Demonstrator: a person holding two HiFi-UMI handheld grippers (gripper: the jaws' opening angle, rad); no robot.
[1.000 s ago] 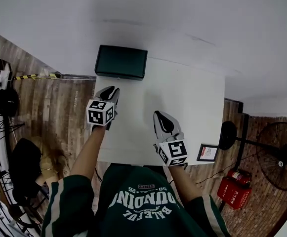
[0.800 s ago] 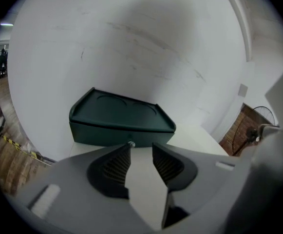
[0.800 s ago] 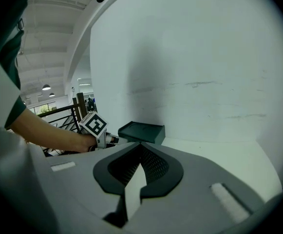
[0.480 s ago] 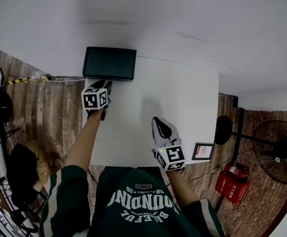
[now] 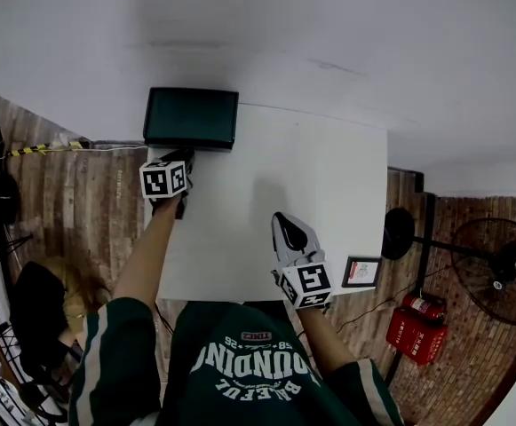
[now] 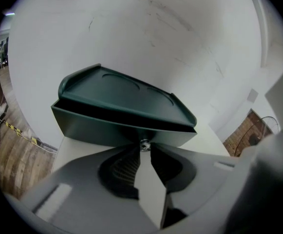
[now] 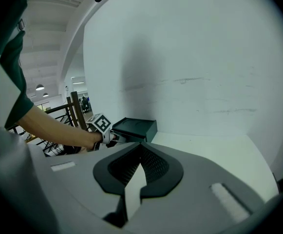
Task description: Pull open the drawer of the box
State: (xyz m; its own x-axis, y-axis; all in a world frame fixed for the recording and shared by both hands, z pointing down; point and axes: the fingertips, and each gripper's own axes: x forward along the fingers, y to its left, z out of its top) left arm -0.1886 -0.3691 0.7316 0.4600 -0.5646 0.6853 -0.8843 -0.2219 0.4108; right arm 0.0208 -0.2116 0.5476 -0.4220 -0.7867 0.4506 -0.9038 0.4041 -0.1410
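**Left gripper reaches the drawer knob; pull not yet begun**

Since a second ago the left gripper (image 5: 183, 153) has travelled from the middle of the table (image 5: 329, 202) up to the front face of the box (image 5: 191, 118), which stands at the table's far left corner. Its tips now sit against the drawer (image 6: 97, 128).

In the left gripper view, the small metal knob (image 6: 144, 143) lies between the jaw tips. The jaws have just been closing, and they appear to meet the knob on both sides, so the grip is judged made or very nearly made.

The drawer front sits flush under the box's lipped top, with no sign of it drawn out.

The right gripper (image 5: 284, 224) has drifted slightly toward the near edge of the table. It hangs well apart from the box, its jaws together and holding nothing.

Assessment: the approach is finished. What is left is a straight pull toward the person. The knob is small, so a weak pinch could slip off. With nothing bracing it, the box might slide along with the drawer.
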